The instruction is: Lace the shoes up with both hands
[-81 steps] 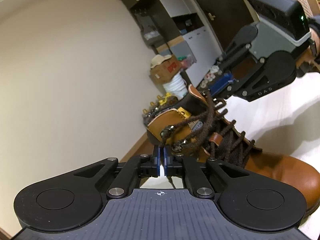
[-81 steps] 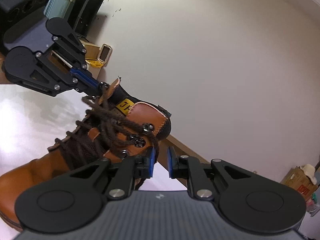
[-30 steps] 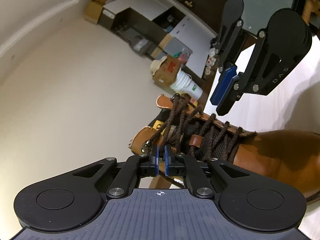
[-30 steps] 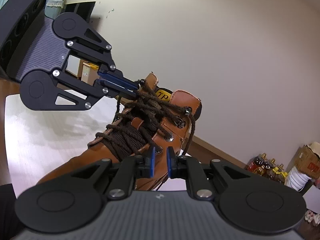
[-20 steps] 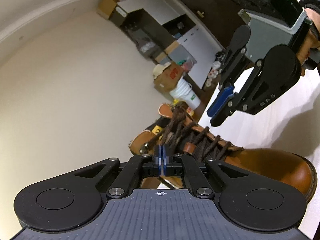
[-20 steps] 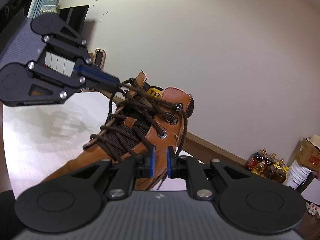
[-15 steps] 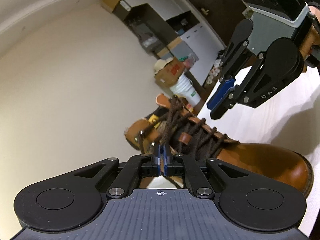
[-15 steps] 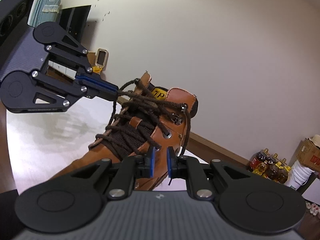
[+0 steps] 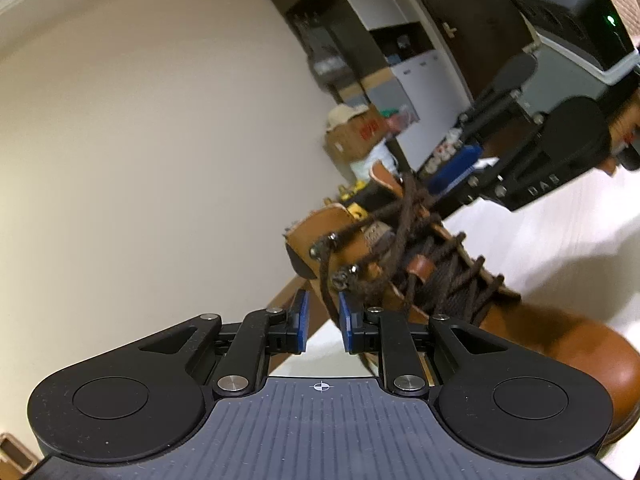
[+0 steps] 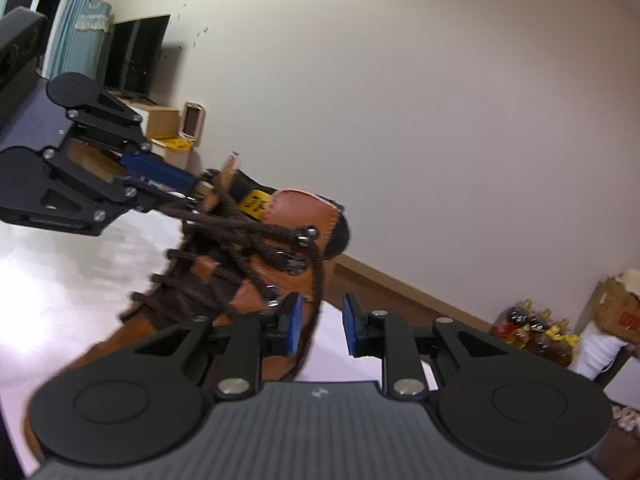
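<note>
Brown leather boot (image 9: 540,344) in front of me, standing on the white worktop (image 9: 560,240). Its laced collar sits close to the worktop edge that faces the plain wall, and its toe points back toward the middle. The dark brown lace (image 9: 404,236) criss-crosses up the front, bunches in a loose tangle at the tongue and loops round the metal hooks (image 9: 332,240) near the top of the collar.

From those hooks one strand drops straight down on my left side, into my left hand-held gripper (image 9: 323,320). Its jaws are closing and the strand runs between the blue pads (image 9: 301,318), nearer the inner one, but there's daylight on both sides, so nothing is pinched: released. From my right-hand camera the tips of this gripper sit right at the tongue, with lace strands stretching away from them across the collar.

Over on the other side, another strand hangs off the hooks and falls into my right hand-held gripper (image 10: 322,326). Those jaws are opening and the strand lies just beside the inner pad, with a clear gap to the outer one, so that gripper is released too. From my left-hand camera its tips hover just beyond the top of the tongue, though the picture there is blurred.

Further out, a cardboard box (image 9: 356,136) sits by dark shelving, and a cluster of bottles (image 10: 532,332) stands on the floor against the wall.
</note>
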